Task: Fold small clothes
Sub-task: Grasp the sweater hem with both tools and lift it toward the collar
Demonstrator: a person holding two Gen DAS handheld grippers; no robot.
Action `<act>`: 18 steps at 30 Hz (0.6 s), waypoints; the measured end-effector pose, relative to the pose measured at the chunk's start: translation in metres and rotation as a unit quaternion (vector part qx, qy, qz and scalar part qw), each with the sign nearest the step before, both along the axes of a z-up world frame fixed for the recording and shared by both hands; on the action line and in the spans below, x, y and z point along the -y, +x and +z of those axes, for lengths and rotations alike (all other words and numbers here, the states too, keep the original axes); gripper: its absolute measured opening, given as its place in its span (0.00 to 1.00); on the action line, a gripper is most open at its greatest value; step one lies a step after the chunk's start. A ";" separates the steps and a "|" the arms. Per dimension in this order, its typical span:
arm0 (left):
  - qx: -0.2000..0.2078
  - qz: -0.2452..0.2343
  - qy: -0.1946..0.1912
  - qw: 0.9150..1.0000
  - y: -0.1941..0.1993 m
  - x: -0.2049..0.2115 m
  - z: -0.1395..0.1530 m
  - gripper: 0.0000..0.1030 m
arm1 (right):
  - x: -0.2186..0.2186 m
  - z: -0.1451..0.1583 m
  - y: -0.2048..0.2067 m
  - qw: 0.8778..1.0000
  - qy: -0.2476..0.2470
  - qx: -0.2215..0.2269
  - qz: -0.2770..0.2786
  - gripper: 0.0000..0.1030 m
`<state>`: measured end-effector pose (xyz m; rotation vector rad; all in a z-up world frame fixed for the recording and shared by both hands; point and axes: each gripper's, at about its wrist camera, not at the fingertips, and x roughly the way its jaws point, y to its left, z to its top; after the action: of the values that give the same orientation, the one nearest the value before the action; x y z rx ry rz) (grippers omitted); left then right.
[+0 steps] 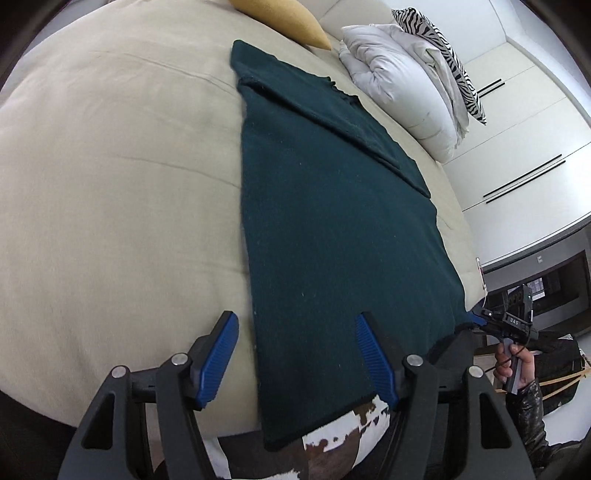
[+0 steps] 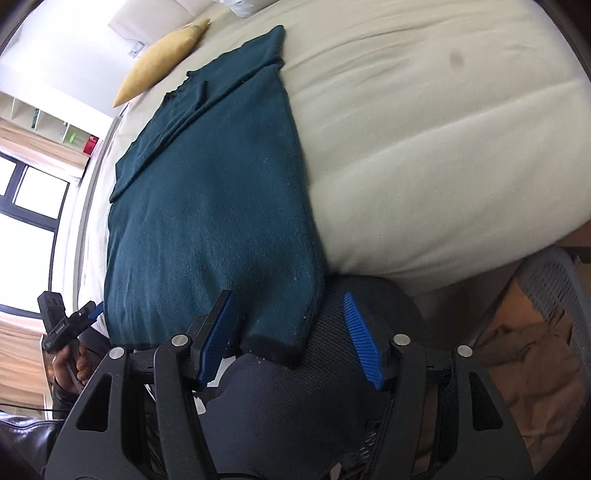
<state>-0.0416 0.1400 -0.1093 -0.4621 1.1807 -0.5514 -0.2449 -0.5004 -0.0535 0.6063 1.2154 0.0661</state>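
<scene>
So far: green garment flat on bed, sleeve folded in, hem overhanging; left gripper and right gripper both gaping, empty; lengthwise folds remain

A mustard pillow, white duvet and zebra-print cushion lie on the cream bed.
</scene>
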 end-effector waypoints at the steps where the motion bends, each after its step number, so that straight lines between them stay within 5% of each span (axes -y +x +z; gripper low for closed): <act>1: -0.003 0.000 0.000 1.000 -0.004 -0.002 0.000 0.67 | 0.000 0.000 -0.001 1.000 0.000 0.001 -0.002 0.58; 18: -0.041 -0.002 -0.027 0.999 -0.027 -0.007 -0.021 0.61 | -0.021 0.007 0.017 0.999 -0.030 -0.002 0.044 0.47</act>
<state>-0.0682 0.1466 -0.1301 -0.5331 1.2470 -0.5737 -0.2277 -0.4791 -0.0463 0.5002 1.2441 0.1028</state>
